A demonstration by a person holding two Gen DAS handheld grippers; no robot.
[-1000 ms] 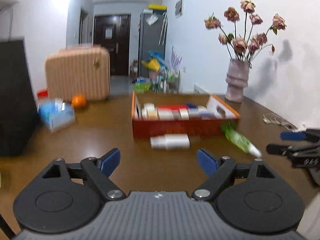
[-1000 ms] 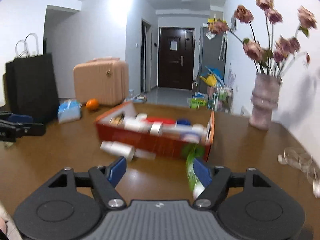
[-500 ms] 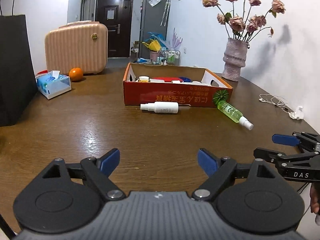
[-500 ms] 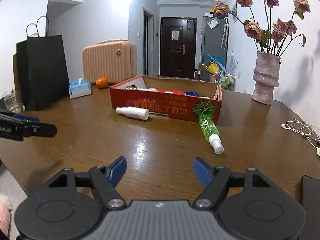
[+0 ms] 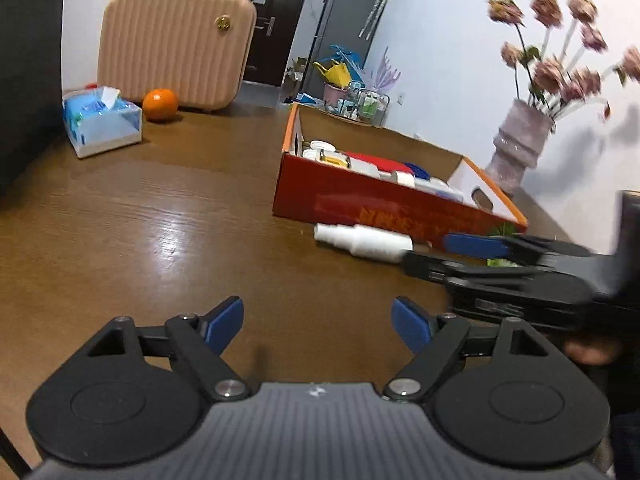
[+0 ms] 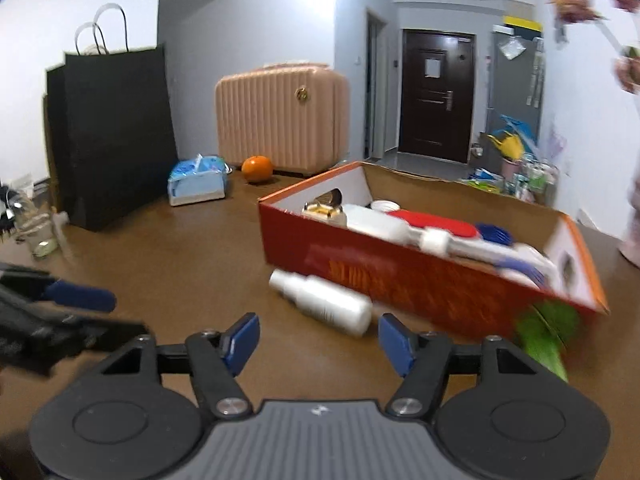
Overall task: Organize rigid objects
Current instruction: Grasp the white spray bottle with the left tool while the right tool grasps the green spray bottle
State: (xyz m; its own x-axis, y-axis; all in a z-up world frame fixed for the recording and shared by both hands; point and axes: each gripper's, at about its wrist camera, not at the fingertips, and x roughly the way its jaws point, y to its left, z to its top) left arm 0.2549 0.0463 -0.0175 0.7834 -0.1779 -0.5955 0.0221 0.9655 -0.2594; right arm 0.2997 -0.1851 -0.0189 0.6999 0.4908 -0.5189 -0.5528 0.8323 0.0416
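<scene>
Two grippers are in front of me over the brown wooden desk (image 5: 120,232), and neither one holds anything. My left gripper (image 5: 318,322) hangs above bare desk with its blue pads (image 5: 224,322) well apart; its jaws have just been easing inward a little, with nothing between them. My right gripper (image 6: 318,340) has also just been closing, and its jaws stand at a moderate gap, again with nothing between them, though the white spray bottle (image 6: 324,304) lies just beyond its tips (close, but I see no contact). That bottle lies on its side on the desk, right along the near wall of the red cardboard box (image 6: 400,276), nozzle end pointing left in both views. From the left wrist view the same bottle (image 5: 366,242) lies against the box (image 5: 360,204), and the right gripper (image 5: 476,246) reaches in from the right edge beside it, blurred. A green spray bottle (image 6: 544,336) lies at the box's right corner, partly hidden behind my right gripper's finger. Inside the box I can make out white containers, something red and something blue packed in a row. Farther back on the desk are a blue tissue pack (image 5: 102,120), an orange (image 5: 160,104), a pink ribbed case (image 5: 176,48), and a tall black paper bag (image 6: 112,132). A pale vase of dried flowers (image 5: 520,148) stands by the wall on the right.
</scene>
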